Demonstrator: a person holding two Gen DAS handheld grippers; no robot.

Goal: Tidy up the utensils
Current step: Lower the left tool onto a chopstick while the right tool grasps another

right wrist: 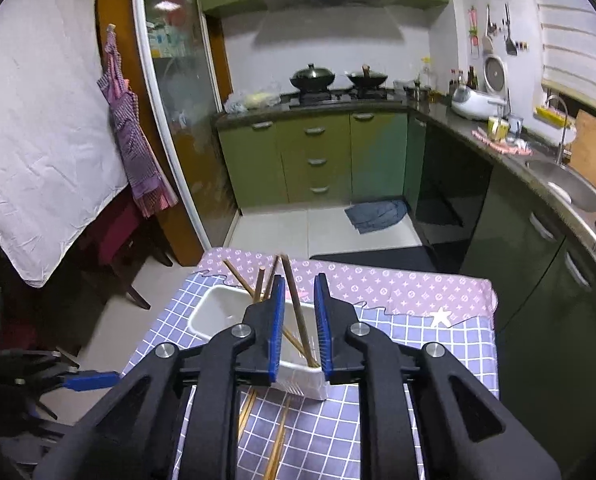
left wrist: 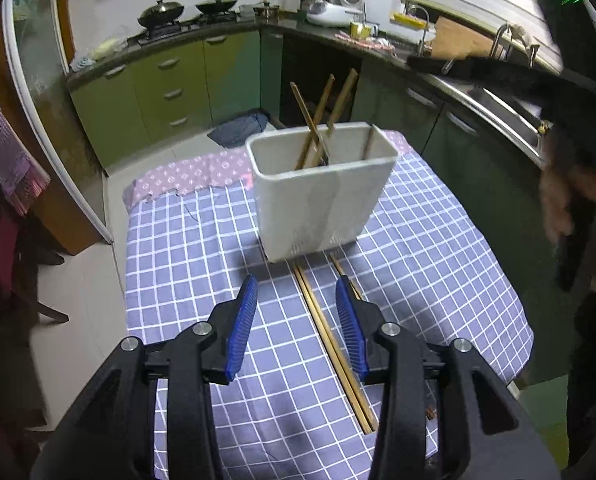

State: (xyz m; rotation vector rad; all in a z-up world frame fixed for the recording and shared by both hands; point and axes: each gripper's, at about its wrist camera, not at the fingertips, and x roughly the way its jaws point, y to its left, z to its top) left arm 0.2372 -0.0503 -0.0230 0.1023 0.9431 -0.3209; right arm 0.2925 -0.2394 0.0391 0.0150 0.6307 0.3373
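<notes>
A white rectangular holder [left wrist: 322, 196] stands on the blue checked tablecloth [left wrist: 202, 248] with several wooden chopsticks [left wrist: 318, 120] leaning in it. In front of it a pair of chopsticks [left wrist: 330, 344] lies flat on the cloth, with one more [left wrist: 344, 274] beside it, partly hidden. My left gripper [left wrist: 297, 284] hangs open above that pair with nothing between its pads. My right gripper [right wrist: 299, 284] is above the holder [right wrist: 218, 312], jaws slightly apart. One upright chopstick [right wrist: 296, 312] shows in the gap and no pad presses on it. Loose chopsticks [right wrist: 278, 440] lie below.
A pink patterned cloth [right wrist: 378, 280] covers the table's far end. The table edge drops to a tiled floor with a blue rag [right wrist: 374, 216]. Green cabinets, a stove with woks [right wrist: 312, 76] and a sink [right wrist: 570, 184] line the walls. A person's sleeve and hand [left wrist: 570, 200] are at right.
</notes>
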